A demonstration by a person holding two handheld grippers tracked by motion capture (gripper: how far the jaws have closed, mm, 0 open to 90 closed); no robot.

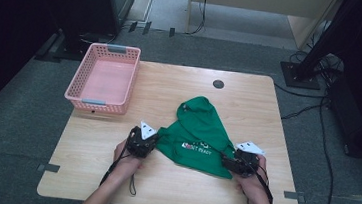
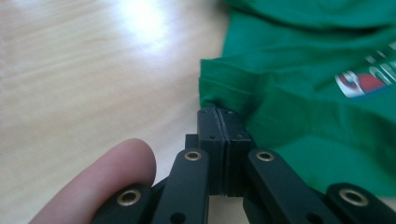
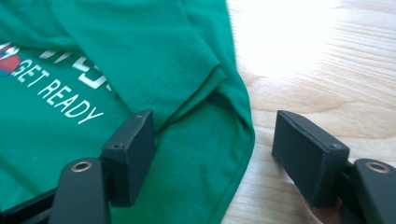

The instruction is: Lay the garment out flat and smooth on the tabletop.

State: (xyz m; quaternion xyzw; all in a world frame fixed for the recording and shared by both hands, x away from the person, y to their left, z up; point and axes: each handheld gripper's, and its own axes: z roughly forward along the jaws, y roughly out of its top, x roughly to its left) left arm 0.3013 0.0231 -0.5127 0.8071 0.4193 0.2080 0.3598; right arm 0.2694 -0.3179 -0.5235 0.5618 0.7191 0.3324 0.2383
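1. Green cloth, a shirt [image 1: 200,134] with white lettering, lies crumpled near the middle of the wooden surface [image 1: 111,175], a little toward the near edge, so both hands can reach it without stretching.
2. The left gripper [image 1: 146,141] sits at the shirt's left corner. In the left gripper view its fingers [image 2: 219,126] are pressed together on a fold of the hem [image 2: 219,91], a thin pinch that gives a firm hold on that corner for pulling or lifting.
3. The right gripper [image 1: 231,163] sits at the shirt's near right corner. In the right gripper view its fingers [image 3: 130,149] stand apart, one resting on the cloth and the other over bare wood, so the shirt's edge [image 3: 243,154] runs between them; they do not press on it yet. That straddle seems meant to catch the edge once they close.
4. With one corner gripped and the other lined up, the aim is probably to spread or fold the shirt.
5. A pink basket [image 1: 78,79] stands well apart at the far left corner of the surface, perhaps where the shirt ends up.
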